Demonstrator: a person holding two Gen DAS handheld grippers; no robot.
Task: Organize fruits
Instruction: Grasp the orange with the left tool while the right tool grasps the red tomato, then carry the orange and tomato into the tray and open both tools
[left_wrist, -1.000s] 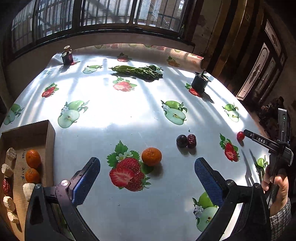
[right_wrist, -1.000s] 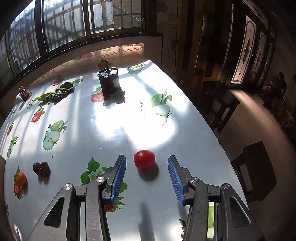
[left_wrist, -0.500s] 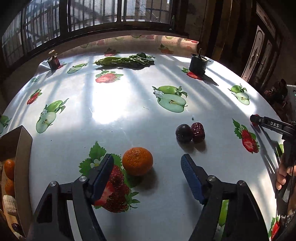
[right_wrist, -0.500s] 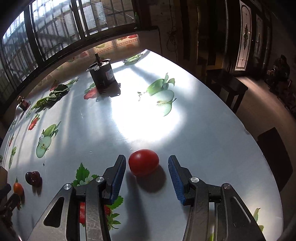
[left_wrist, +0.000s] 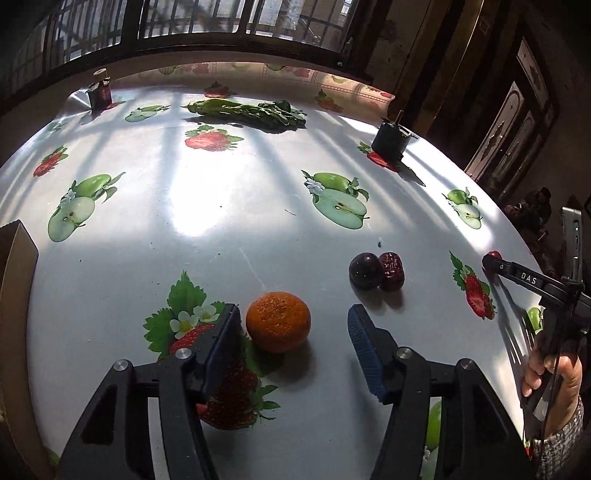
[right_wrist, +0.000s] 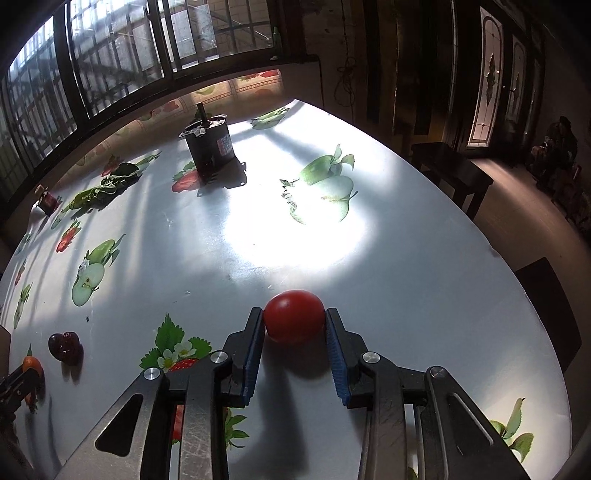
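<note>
My left gripper (left_wrist: 293, 325) is open around an orange tangerine (left_wrist: 277, 321) that rests on the fruit-print tablecloth (left_wrist: 207, 206); the fruit sits nearer the left finger. A dark plum (left_wrist: 365, 270) and a red date (left_wrist: 392, 270) lie together to the right. My right gripper (right_wrist: 294, 325) is shut on a red tomato (right_wrist: 294, 320), both blue pads touching its sides, low over the table. The right gripper also shows in the left wrist view (left_wrist: 524, 278), far right.
A cardboard box edge (left_wrist: 16, 266) stands at the left. A dark motor (right_wrist: 208, 146) stands at the back, also in the left wrist view (left_wrist: 389, 138). Green leaves (left_wrist: 247, 112) and a small bottle (left_wrist: 99, 92) lie at the far edge. The table edge runs close on the right (right_wrist: 517, 288).
My left gripper moved forward so the tangerine now sits between its fingers. My right gripper closed its fingers onto the tomato.
</note>
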